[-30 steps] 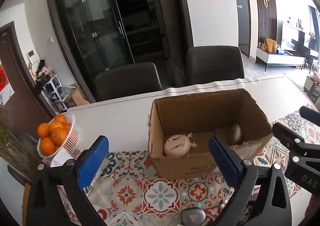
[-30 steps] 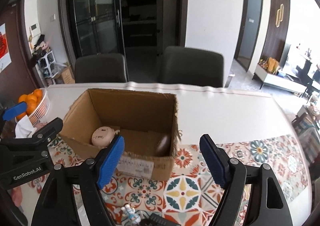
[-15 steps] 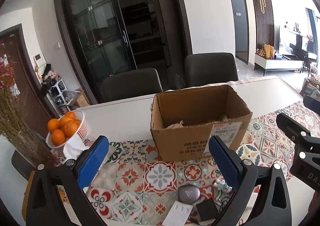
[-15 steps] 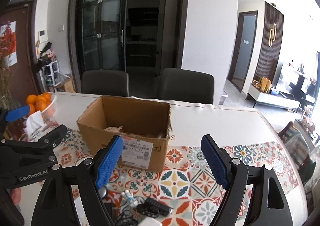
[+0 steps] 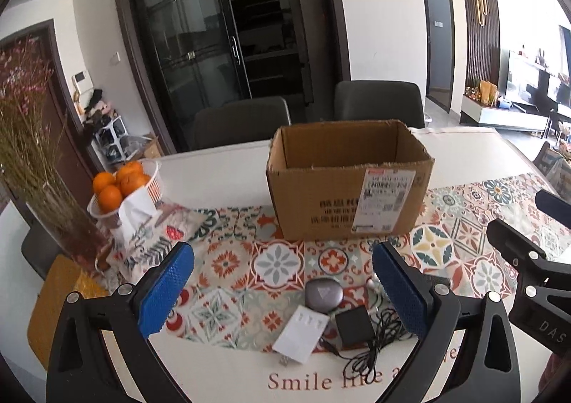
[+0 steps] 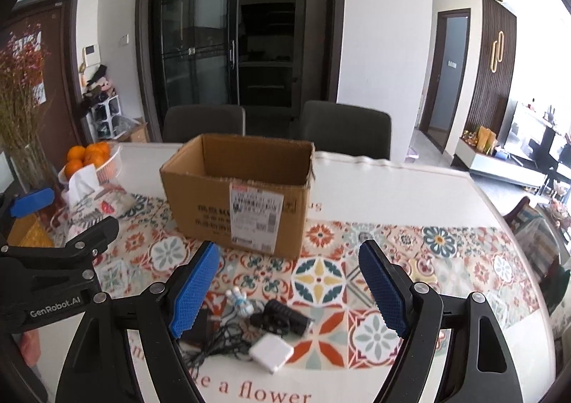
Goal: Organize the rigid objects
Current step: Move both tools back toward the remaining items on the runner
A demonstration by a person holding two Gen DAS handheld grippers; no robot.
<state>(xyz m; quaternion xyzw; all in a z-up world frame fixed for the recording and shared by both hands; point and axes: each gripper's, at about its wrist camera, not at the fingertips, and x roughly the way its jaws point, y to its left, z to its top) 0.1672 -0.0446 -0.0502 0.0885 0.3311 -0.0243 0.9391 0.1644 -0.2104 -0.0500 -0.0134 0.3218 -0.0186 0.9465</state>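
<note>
An open cardboard box stands on the patterned table mat; it also shows in the right wrist view. In front of it lie a grey oval case, a white charger, a black adapter with tangled cable, and a small white-blue figure. The white charger and a black plug show in the right wrist view. My left gripper is open and empty above these items. My right gripper is open and empty above them.
A white basket of oranges and a tissue pack stand at the left, beside a vase of dried flowers. Two dark chairs stand behind the table. The table's near edge carries printed text.
Both grippers have pulled back and lowered away from the box. The box interior is no longer visible, and the small items on the mat have come into view.
</note>
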